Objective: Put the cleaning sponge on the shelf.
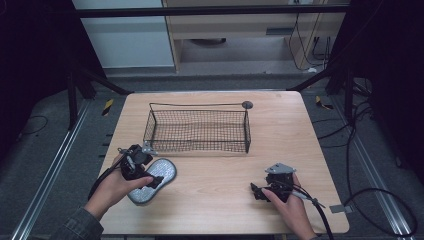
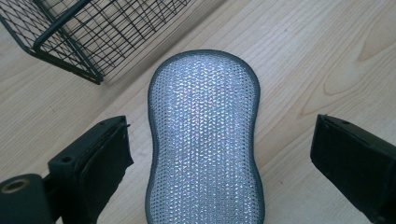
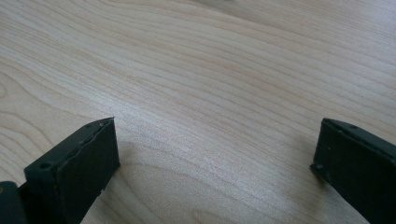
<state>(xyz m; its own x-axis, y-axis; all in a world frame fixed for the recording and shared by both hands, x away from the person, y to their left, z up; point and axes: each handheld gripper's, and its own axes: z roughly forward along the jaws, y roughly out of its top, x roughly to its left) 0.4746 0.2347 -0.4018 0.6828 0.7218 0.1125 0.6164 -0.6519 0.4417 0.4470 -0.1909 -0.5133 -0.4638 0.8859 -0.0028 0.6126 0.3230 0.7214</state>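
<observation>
Jaws of the left gripper (image 2: 219, 154) stand wide apart, one on each side of the sponge (image 2: 204, 140), not pressing it; in the high view the left gripper (image 1: 150, 182) sits over the sponge's near end. The sponge (image 1: 152, 180) is a silvery, peanut-shaped pad with a grey edge, lying flat on the table (image 1: 225, 170) near its front left, just in front of the basket's (image 1: 197, 131) left corner. The right gripper (image 3: 217, 154) also has its jaws spread, with bare wood between them; the right gripper (image 1: 260, 192) rests near the table's front right, well apart from the sponge. The table is pale wood with clear grain. The black wire basket stands toward the back. Around the table lie grey floor, metal rails, black cables and black-and-yellow tape marks; pale cabinets stand behind. No writing is readable.
</observation>
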